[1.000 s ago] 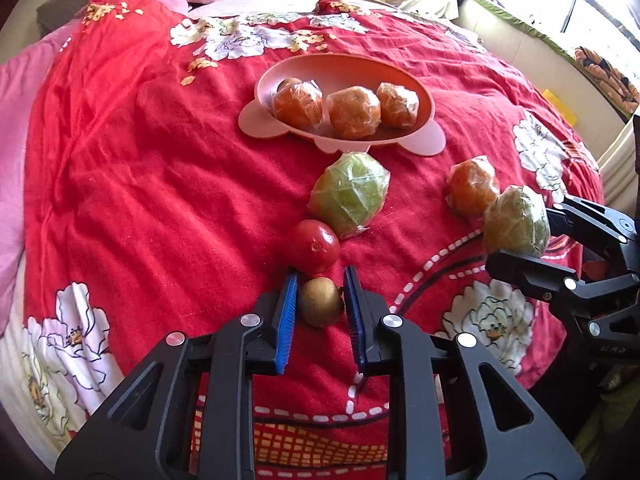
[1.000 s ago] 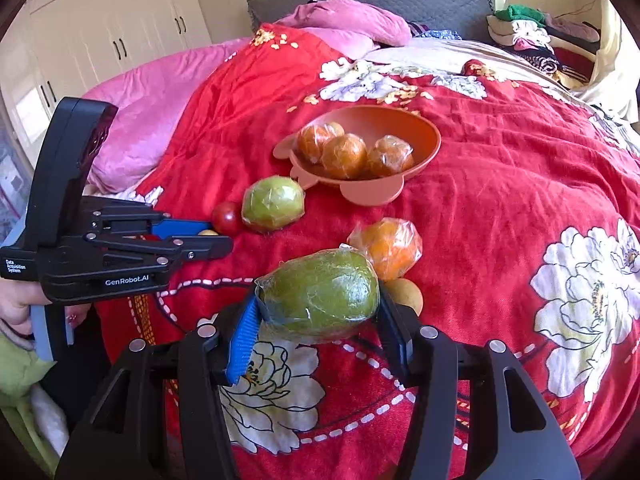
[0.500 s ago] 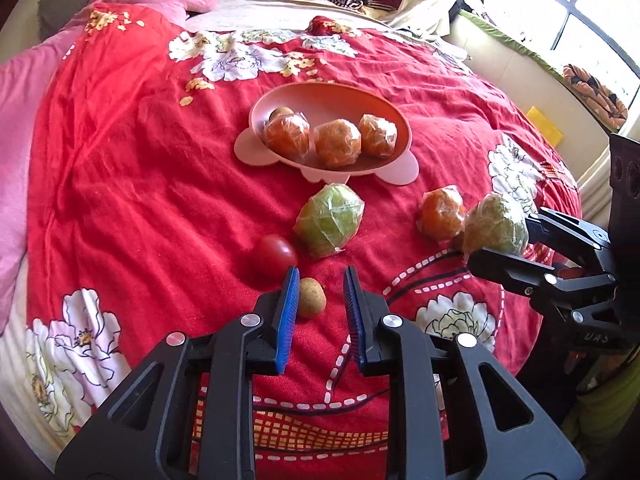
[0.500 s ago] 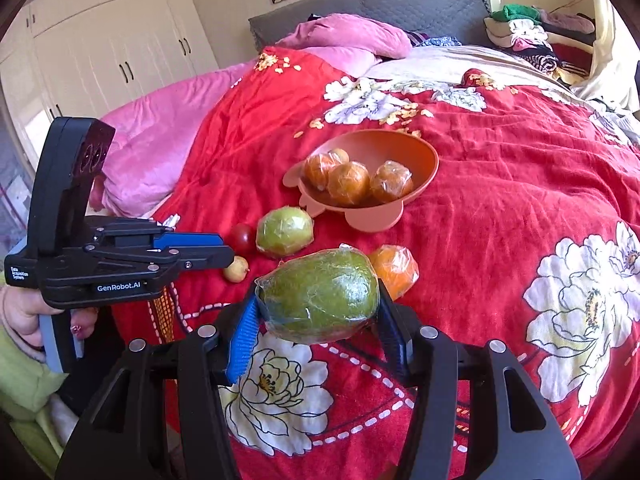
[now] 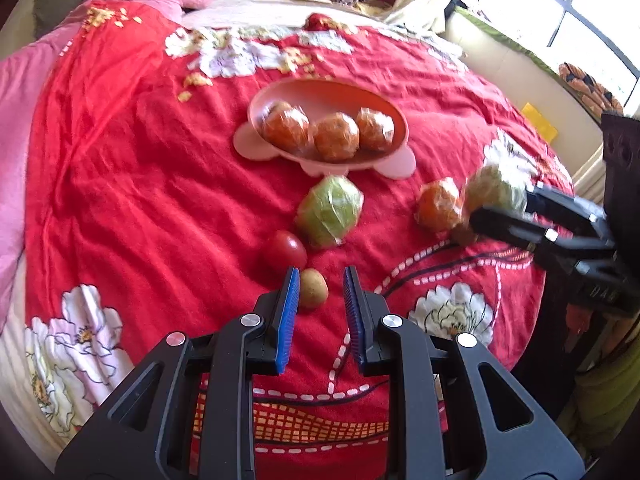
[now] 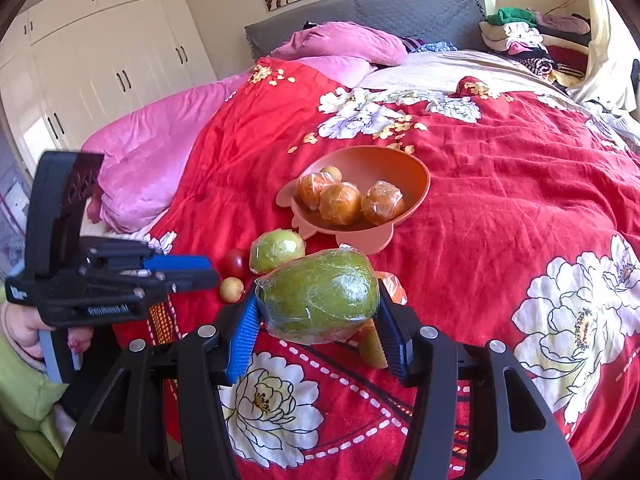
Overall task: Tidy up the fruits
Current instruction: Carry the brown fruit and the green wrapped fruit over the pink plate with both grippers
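Observation:
My right gripper (image 6: 318, 300) is shut on a plastic-wrapped green mango (image 6: 320, 296) and holds it above the red bedspread; the left wrist view shows that mango (image 5: 496, 188) at the far right. My left gripper (image 5: 322, 270) is shut and holds nothing. A small brown fruit (image 5: 313, 289) lies on the bed just past its tips. A red tomato (image 5: 286, 250) and a wrapped green fruit (image 5: 330, 212) lie beyond it. The pink bowl (image 5: 280, 92) holds three wrapped oranges. One more wrapped orange (image 5: 438, 204) lies beside the right gripper (image 5: 500, 204).
A yellowish fruit (image 6: 370, 346) lies on the bed under the right gripper's fingers. Pink pillows (image 6: 340, 42) and folded clothes (image 6: 516, 32) sit at the bed's head. White wardrobes (image 6: 100, 60) stand to the left. A person's hand (image 6: 24, 328) holds the left gripper (image 6: 200, 274).
The left gripper has drawn back from the small brown fruit, which now lies clear of its pads. The right gripper has lifted the mango higher off the bed.

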The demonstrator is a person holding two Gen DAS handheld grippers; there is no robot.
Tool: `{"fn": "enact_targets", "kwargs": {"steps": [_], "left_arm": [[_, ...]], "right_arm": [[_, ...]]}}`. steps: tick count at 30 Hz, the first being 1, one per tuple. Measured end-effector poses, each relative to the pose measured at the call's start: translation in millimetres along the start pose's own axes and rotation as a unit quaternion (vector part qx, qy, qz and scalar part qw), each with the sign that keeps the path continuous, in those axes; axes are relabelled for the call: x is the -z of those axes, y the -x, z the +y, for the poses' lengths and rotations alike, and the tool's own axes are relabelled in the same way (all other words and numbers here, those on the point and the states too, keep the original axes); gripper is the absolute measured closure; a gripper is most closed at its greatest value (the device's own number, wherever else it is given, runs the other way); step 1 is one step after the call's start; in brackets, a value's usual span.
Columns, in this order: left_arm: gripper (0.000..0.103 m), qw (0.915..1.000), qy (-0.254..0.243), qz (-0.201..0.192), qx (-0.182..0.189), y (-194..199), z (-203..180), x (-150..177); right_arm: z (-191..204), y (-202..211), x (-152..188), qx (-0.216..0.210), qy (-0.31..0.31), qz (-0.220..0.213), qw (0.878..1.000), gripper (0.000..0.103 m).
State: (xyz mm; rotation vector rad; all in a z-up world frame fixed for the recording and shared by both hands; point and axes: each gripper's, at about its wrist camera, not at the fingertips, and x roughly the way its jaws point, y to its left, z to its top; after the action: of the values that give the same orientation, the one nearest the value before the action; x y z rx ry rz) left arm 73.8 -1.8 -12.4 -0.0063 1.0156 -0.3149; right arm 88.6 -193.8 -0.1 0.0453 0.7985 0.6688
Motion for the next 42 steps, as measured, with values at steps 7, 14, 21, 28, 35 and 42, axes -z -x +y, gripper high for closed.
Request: {"fn": "enact_targets", "kwargs": {"steps": [7,14,21,28,35,42], "left_arm": [[0.087,0.9996,-0.001,0.020,-0.021,-20,1,2],[0.086,0.9992,-0.002,0.030,-0.027,-35,2,5],[0.088,0.9998,0.002,0.009,-0.016,-20,1,-1],[0.088,0.9998,-0.002,-0.021,0.000,2,-5,-25],[0.088,0.9995,-0.002,-0.030,-0.003,-5,0,-57],[0.088,0.9998,-0.004,-0.020,-0.007,-26,3,-83]], "right_arm": [[-2,1,-1,-0.001,-0.002,-0.003,1.000,0.051],[-4,-3,-2,-0.002,-0.004,-0.001,1.000,0.051],[-9,-4,-8,-0.003,-0.008,-0.004,1.000,0.051],[-17,-7,-22,0.000,-0.007,-0.010,1.000,0.051],[-26,-15,-40,0.002,-0.005,-0.016,1.000,0.051],[-41,-30,-58,0.008,-0.011,-0.016,1.000,0.051]]}}
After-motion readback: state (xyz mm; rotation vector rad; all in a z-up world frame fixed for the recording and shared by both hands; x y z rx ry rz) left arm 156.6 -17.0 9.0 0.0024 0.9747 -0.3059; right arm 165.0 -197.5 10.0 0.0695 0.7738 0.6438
